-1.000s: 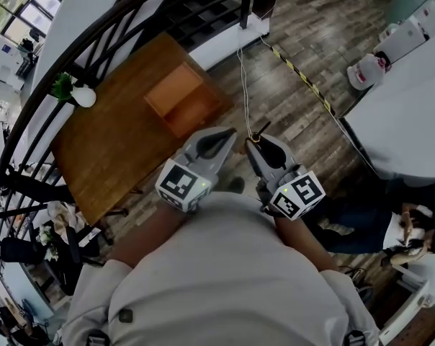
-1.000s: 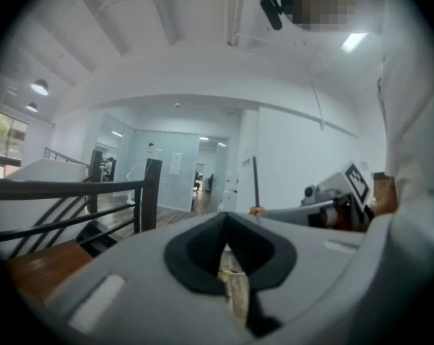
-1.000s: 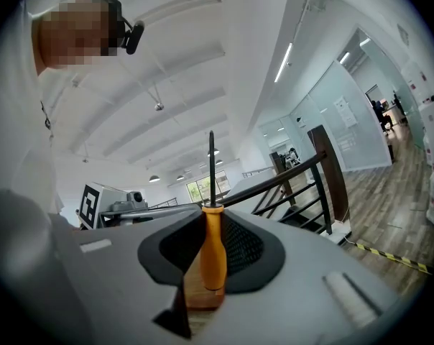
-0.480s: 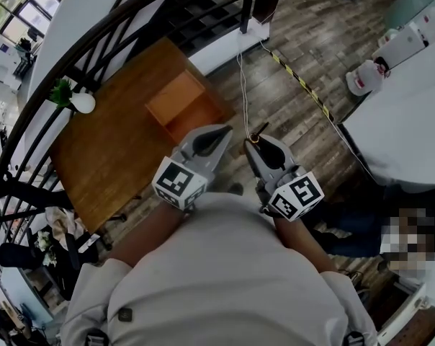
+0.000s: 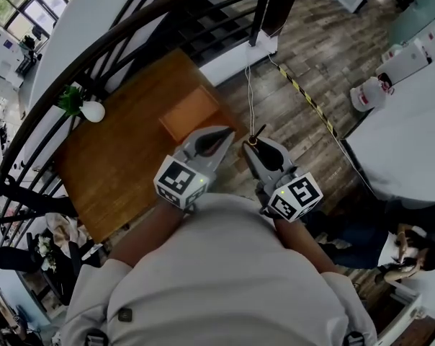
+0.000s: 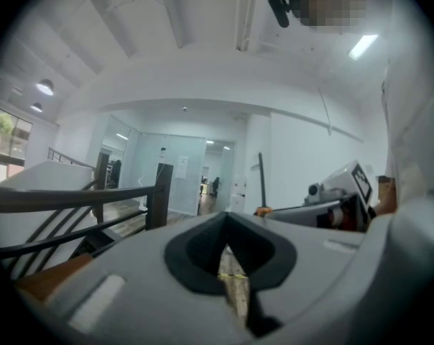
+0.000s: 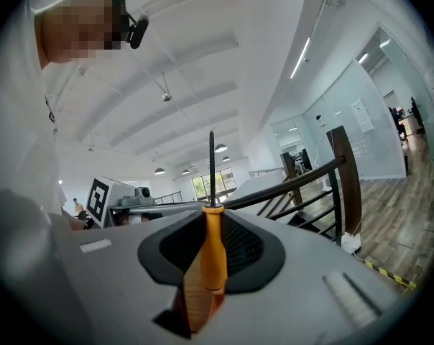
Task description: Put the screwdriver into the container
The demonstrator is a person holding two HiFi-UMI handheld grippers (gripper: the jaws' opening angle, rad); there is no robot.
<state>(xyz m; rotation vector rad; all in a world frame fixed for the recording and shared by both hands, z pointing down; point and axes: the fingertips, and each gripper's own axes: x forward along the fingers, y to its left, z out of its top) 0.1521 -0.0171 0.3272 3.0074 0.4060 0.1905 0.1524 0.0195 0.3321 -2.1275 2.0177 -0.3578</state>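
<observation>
Screwdriver with an orange plastic handle and thin dark metal shaft (image 7: 212,243) stands upright in the grey right gripper (image 5: 250,148), whose jaws pinch the handle, above the dark plank floor (image 5: 311,56). Just beside it, the grey left gripper (image 5: 225,134) has its jaws pressed together on nothing. Ahead and to the left in the head view, the open orange-brown wooden container (image 5: 192,112) sits on the brown wooden table (image 5: 109,164), which also carries a white vase with green leaves (image 5: 88,109).

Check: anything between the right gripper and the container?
Head view: the left gripper tip juts into the stretch from the right gripper, holding the screwdriver, to the container. Otherwise only floor and table edge.
</observation>
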